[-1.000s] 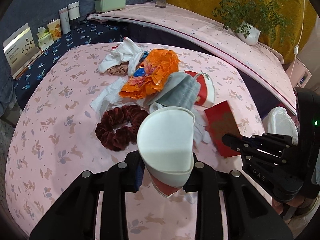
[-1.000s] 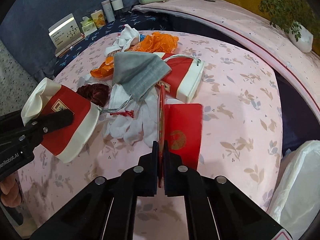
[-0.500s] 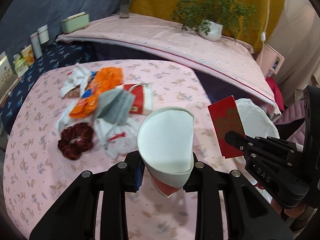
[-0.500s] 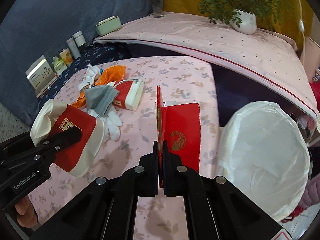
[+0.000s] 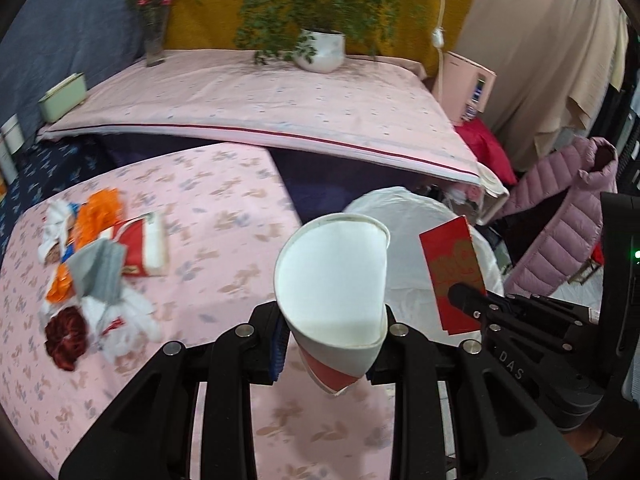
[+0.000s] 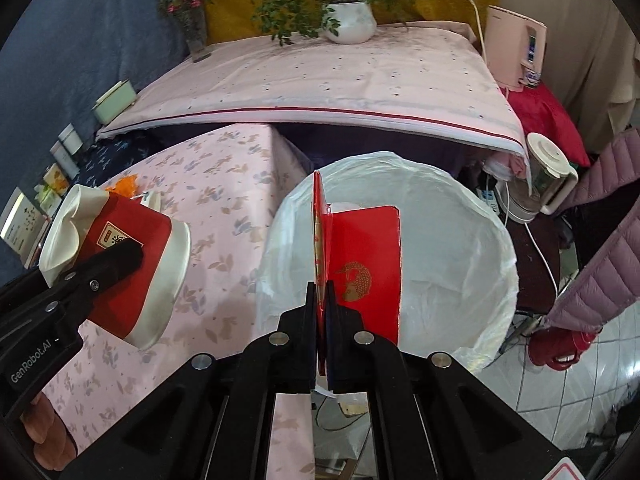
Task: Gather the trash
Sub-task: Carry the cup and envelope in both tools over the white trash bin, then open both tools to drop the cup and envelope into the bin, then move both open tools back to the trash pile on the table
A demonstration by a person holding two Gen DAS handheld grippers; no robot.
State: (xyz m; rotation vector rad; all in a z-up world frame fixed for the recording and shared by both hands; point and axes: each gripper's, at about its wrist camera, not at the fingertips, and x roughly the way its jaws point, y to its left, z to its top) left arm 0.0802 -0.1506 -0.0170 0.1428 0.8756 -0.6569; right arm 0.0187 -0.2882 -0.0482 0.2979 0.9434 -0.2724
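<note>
My left gripper (image 5: 332,320) is shut on a squashed red-and-white paper cup (image 5: 334,276), held above the edge of the pink floral table (image 5: 224,216); the same cup (image 6: 116,268) shows at the left of the right wrist view. My right gripper (image 6: 323,300) is shut on a red envelope (image 6: 366,260), which hangs over the open mouth of a bin lined with a white bag (image 6: 452,240). The envelope (image 5: 454,264) also appears at the right of the left wrist view, with the bin bag (image 5: 408,232) behind it.
A pile remains on the table's left: orange wrapper (image 5: 98,216), grey pouch (image 5: 100,268), second red-and-white cup (image 5: 142,244), white tissues (image 5: 124,316), dark red scrunchie (image 5: 66,336). A raised pink-covered surface (image 5: 260,100) with a potted plant (image 5: 320,50) lies behind. A pink jacket (image 5: 560,232) hangs right.
Both grippers swung right, away from the pile, to the table edge. The white bin bag came into view and now sits under the envelope. Both grips are unchanged.
</note>
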